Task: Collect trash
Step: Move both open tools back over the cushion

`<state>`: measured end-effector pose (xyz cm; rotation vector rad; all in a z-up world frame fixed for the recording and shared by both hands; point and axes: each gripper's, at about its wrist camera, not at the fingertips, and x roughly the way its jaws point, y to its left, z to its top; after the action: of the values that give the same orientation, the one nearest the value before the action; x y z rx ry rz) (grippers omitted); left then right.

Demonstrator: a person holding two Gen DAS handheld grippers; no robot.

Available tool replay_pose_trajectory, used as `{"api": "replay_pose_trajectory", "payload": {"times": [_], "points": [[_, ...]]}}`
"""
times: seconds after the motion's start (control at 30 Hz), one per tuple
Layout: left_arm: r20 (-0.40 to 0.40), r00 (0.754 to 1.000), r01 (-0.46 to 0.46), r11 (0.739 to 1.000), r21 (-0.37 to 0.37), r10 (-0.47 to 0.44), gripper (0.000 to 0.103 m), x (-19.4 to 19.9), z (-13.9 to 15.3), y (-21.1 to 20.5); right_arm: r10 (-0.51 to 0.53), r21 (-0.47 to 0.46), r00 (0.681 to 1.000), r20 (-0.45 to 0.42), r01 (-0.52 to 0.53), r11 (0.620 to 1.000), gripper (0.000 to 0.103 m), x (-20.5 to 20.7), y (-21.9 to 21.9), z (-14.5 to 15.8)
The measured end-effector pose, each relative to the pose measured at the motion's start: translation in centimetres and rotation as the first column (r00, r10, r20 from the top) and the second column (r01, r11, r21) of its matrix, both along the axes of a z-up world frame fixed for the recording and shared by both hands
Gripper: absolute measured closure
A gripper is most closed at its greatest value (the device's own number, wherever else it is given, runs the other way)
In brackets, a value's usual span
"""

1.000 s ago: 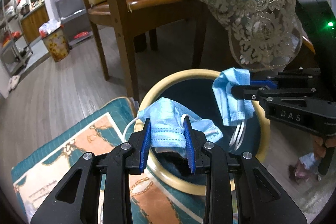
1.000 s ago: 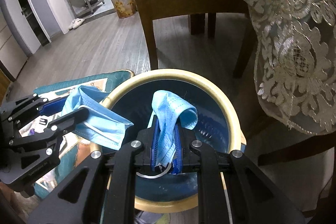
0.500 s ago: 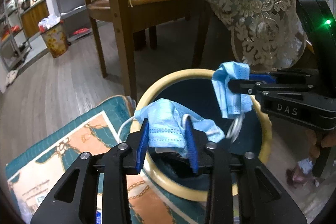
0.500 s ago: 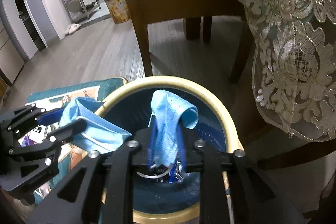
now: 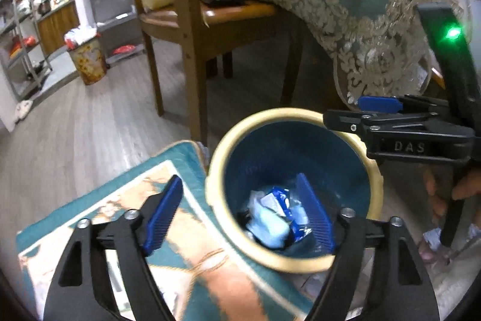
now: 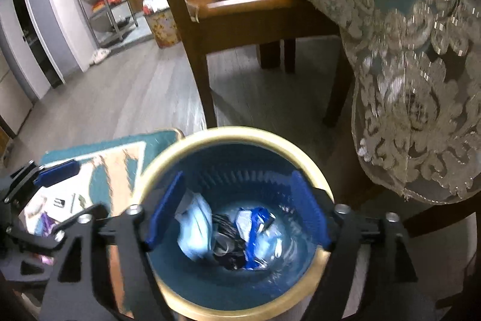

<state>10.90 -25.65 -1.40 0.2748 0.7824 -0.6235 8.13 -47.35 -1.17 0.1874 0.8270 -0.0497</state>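
Note:
A blue trash bin with a yellow rim [image 5: 216,167] [image 6: 237,133] stands on the floor below both grippers. Light blue face masks [image 5: 267,223] [image 6: 195,227] lie at its bottom among a blue-and-white wrapper [image 5: 284,200] [image 6: 251,218] and other trash. My left gripper [image 5: 240,215] is open and empty over the bin's near left rim. My right gripper [image 6: 237,209] is open and empty above the bin's mouth; it also shows in the left wrist view [image 5: 375,107] at the bin's far right.
A teal and orange mat [image 5: 135,176] [image 6: 120,158] lies left of the bin. A wooden chair [image 5: 192,29] [image 6: 249,17] stands behind it. A lace-edged tablecloth [image 5: 345,8] [image 6: 415,65] hangs at the right. A second patterned bin [image 5: 88,62] stands far left. Paper scraps [image 5: 433,236] lie on the floor at right.
Both grippers have opened and let go of their blue face masks, which have dropped into the bin. Both grippers have tilted slightly upward.

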Motion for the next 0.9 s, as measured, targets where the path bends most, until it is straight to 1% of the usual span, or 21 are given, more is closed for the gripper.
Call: {"api": "replay_pose_trajectory", "payload": {"times": [0.03,0.07,0.2,0.27,0.3,0.4,0.47,0.5,0.57,0.6,0.63,0.7,0.77,0.8,0.87,0.9], "points": [[0.009,1.0,-0.001,1.0,-0.001,0.001,0.02,-0.3,0.7,0.7,0.003,0.006,1.0,0.009,-0.003,1.0,0.011,-0.2,0.4,0.4],[0.021,1.0,-0.009,1.0,-0.002,0.01,0.017,-0.6,1.9,1.9,0.008,0.013,1.0,0.017,-0.008,1.0,0.006,-0.5,1.0,0.8],[0.03,0.998,-0.051,0.998,-0.03,0.052,0.014,-1.3,5.8,6.2,0.031,0.049,0.999,0.04,-0.033,0.998,0.006,-1.2,3.1,2.3],[0.044,0.996,-0.078,0.996,-0.04,0.08,0.013,-1.9,7.9,9.1,0.031,0.076,0.998,0.057,-0.036,0.996,0.006,-1.6,4.4,3.1],[0.065,0.993,-0.093,0.995,-0.034,0.095,0.011,-2.4,9.1,10.8,0.033,0.092,0.997,0.065,-0.039,0.995,0.006,-1.9,5.2,3.5],[0.129,0.983,-0.137,0.991,0.007,0.135,0.01,-3.7,10.7,15.1,0.063,0.106,0.995,0.076,-0.07,0.992,0.006,-2.6,7.9,4.3],[0.164,0.969,-0.188,0.982,0.019,0.182,0.009,-4.4,10.5,17.8,0.088,0.09,0.994,0.069,-0.094,0.991,0.006,-2.7,9.7,4.5],[0.165,0.964,-0.212,0.977,0.012,0.207,0.009,-4.6,10.2,19.0,0.107,0.077,0.992,0.062,-0.111,0.991,0.006,-2.8,11.0,4.5],[0.111,0.954,-0.278,0.96,-0.032,0.28,0.009,-4.5,8.8,22.3,0.131,0.061,0.99,0.054,-0.134,0.989,0.006,-2.8,12.9,4.3],[0.056,0.946,-0.317,0.947,-0.039,0.319,0.009,-4.1,8.1,23.9,0.143,0.056,0.989,0.045,-0.145,0.988,0.006,-2.8,14.1,4.0],[0.041,0.94,-0.337,0.94,-0.045,0.339,0.009,-3.9,8.1,24.9,0.149,0.057,0.988,0.039,-0.151,0.987,0.006,-2.8,15.0,3.8],[0.065,0.923,-0.376,0.925,-0.056,0.379,0.009,-4.1,8.2,27.6,0.166,0.07,0.986,0.023,-0.167,0.984,0.006,-2.6,16.9,3.1],[0.079,0.911,-0.404,0.914,-0.033,0.406,0.009,-4.2,7.9,29.6,0.18,0.073,0.984,0.008,-0.18,0.981,0.006,-2.4,18.5,2.2],[0.09,0.9,-0.426,0.904,-0.021,0.426,0.009,-4.3,7.5,31.2,0.187,0.073,0.982,0.0,-0.186,0.98,0.006,-2.4,19.1,1.8],[0.082,0.884,-0.461,0.887,0.001,0.459,0.009,-4.1,6.9,33.0,0.202,0.072,0.979,-0.026,-0.199,0.977,0.006,-2.3,20.4,0.7],[0.069,0.87,-0.489,0.872,0.0,0.488,0.009,-3.9,6.5,34.5,0.209,0.07,0.977,-0.045,-0.205,0.976,0.006,-2.0,21.3,0.0]]}}
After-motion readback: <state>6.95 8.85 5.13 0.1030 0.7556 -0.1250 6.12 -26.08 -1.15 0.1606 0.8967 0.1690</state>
